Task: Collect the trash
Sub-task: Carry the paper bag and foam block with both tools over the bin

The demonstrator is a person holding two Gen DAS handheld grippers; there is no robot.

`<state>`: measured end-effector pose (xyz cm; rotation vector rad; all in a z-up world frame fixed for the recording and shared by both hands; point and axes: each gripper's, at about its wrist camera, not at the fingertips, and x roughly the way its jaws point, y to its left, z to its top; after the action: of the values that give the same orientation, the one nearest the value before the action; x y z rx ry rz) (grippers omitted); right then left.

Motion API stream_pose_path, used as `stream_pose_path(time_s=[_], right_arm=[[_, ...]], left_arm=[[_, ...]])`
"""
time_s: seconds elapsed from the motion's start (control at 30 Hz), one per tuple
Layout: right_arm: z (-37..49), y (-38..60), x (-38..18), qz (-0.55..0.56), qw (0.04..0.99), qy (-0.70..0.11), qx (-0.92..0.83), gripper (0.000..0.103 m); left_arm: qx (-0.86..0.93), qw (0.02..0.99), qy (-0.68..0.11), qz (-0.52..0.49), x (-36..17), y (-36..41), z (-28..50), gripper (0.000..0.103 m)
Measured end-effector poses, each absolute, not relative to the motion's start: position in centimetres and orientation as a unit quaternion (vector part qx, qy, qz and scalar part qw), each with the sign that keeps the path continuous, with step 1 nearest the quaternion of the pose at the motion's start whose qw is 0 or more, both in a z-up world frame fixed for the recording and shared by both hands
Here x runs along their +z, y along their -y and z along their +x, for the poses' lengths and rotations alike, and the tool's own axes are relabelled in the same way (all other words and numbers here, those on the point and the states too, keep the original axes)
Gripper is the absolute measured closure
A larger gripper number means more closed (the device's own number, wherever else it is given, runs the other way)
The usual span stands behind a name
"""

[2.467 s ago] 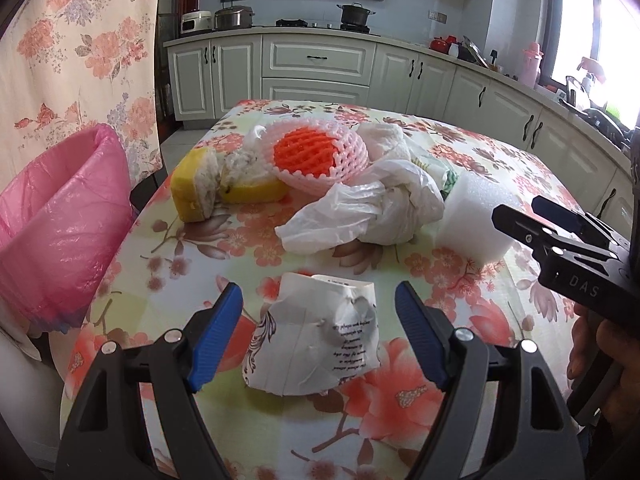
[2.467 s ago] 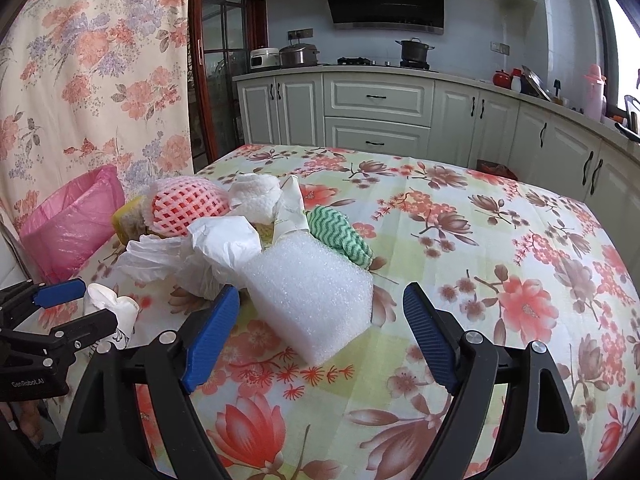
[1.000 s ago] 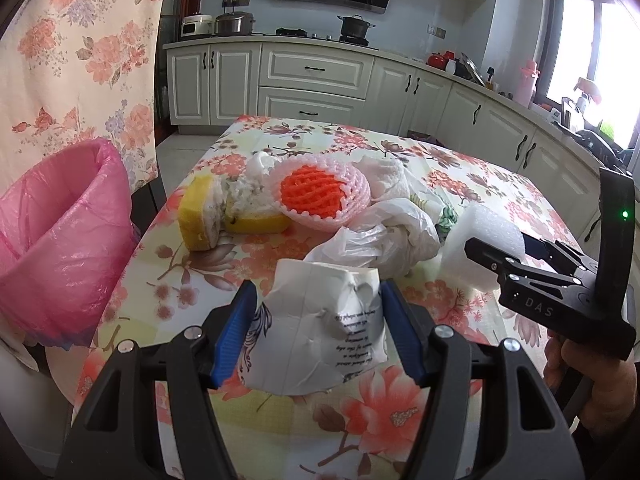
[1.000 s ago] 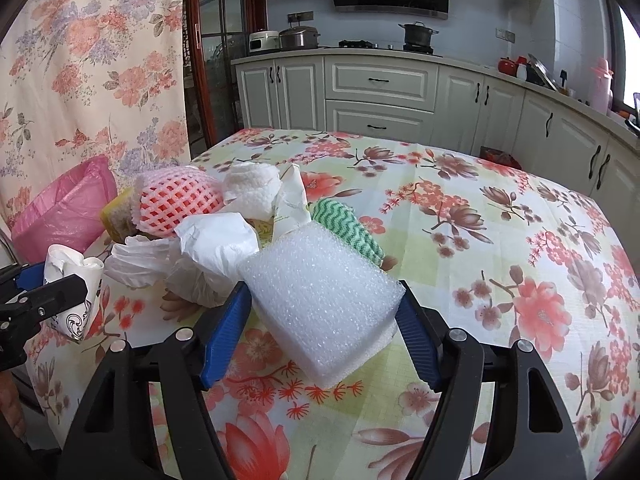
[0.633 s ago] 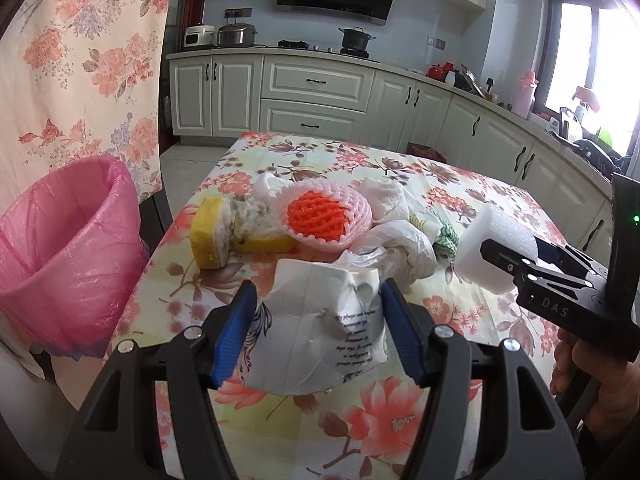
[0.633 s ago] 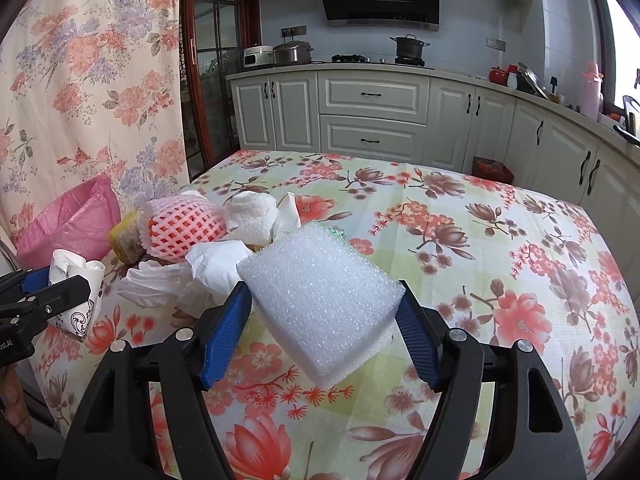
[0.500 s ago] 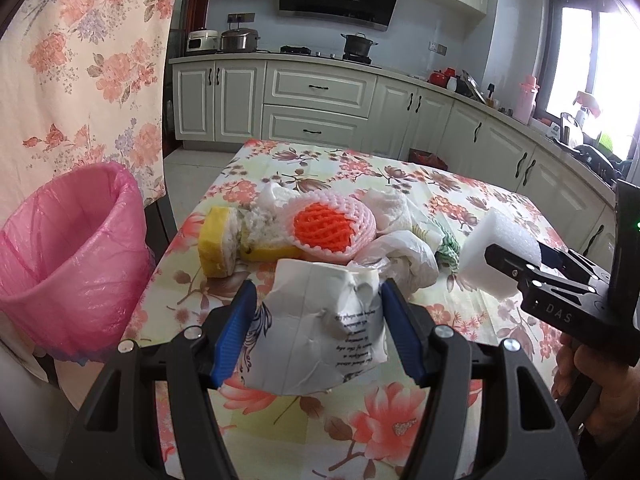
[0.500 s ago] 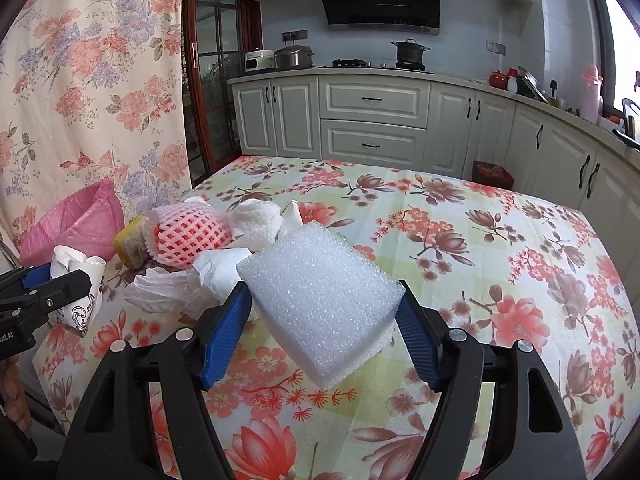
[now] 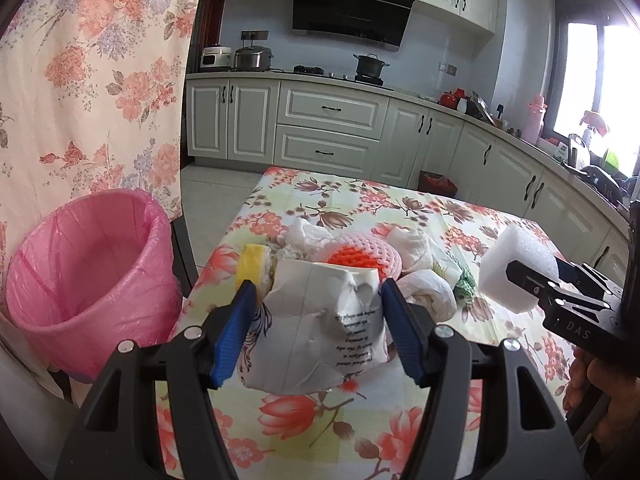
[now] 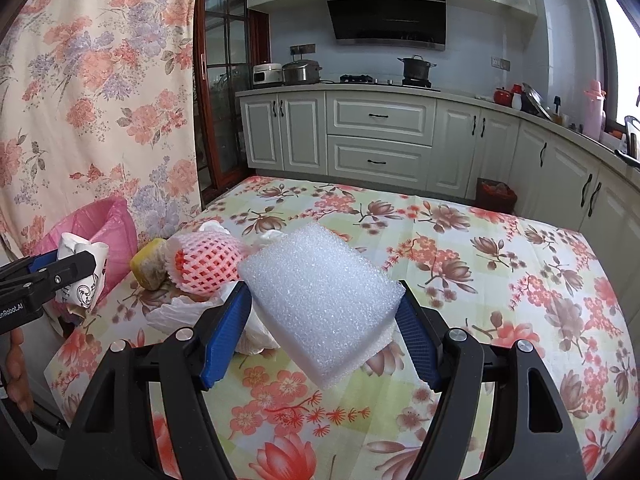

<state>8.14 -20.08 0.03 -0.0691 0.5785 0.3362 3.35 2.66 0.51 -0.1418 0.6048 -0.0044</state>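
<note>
Each tool is a black plastic frame with two angled arms ending in flat blue ribbed pads and round silver screws at the joints: the left tool (image 9: 316,330) and the right tool (image 10: 322,336) match. White lettering reads "DAS" on the right one's side and "nRobot.AI" on the left's. Bare skin of the right hand (image 9: 600,396) shows beneath it.

Crumpled paper cup (image 9: 320,320) hides most of netted fruit (image 9: 352,258); print on cup too blurred to read.
</note>
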Motion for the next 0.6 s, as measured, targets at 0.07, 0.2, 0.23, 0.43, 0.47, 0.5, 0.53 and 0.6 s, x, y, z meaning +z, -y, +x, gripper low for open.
stream_pose_path(time_s=[0.07, 0.2, 0.23, 0.43, 0.47, 0.5, 0.53, 0.6], right_arm=[[8.2, 19.8, 0.4, -0.034, 0.945, -0.281, 0.167, 0.035], [8.4, 19.0, 1.0, -0.038, 0.945, -0.276, 0.174, 0.035], [8.4, 18.7, 1.2, -0.039, 0.945, -0.275, 0.175, 0.035], [8.8, 16.9, 2.2, -0.045, 0.944, -0.266, 0.189, 0.035], [8.8, 16.5, 2.4, -0.046, 0.944, -0.265, 0.192, 0.035], [8.9, 16.1, 2.6, -0.047, 0.943, -0.264, 0.195, 0.035], [8.9, 15.7, 2.8, -0.048, 0.943, -0.262, 0.198, 0.035], [9.1, 14.8, 3.2, -0.050, 0.943, -0.258, 0.204, 0.035]], left_arm=[[0.002, 0.953, -0.293, -0.070, 0.9, -3.2, 3.3, 0.041], [0.015, 0.956, -0.283, -0.074, 1.7, -4.6, 3.1, 0.041], [0.019, 0.957, -0.281, -0.074, 1.9, -5.0, 3.1, 0.041], [0.045, 0.960, -0.267, -0.079, 3.2, -8.3, 2.8, 0.041], [0.050, 0.960, -0.264, -0.079, 3.4, -8.8, 2.7, 0.041], [0.053, 0.960, -0.262, -0.079, 3.5, -9.3, 2.6, 0.041], [0.057, 0.961, -0.260, -0.079, 3.7, -9.9, 2.6, 0.041], [0.065, 0.962, -0.255, -0.078, 4.2, -10.9, 2.4, 0.041]])
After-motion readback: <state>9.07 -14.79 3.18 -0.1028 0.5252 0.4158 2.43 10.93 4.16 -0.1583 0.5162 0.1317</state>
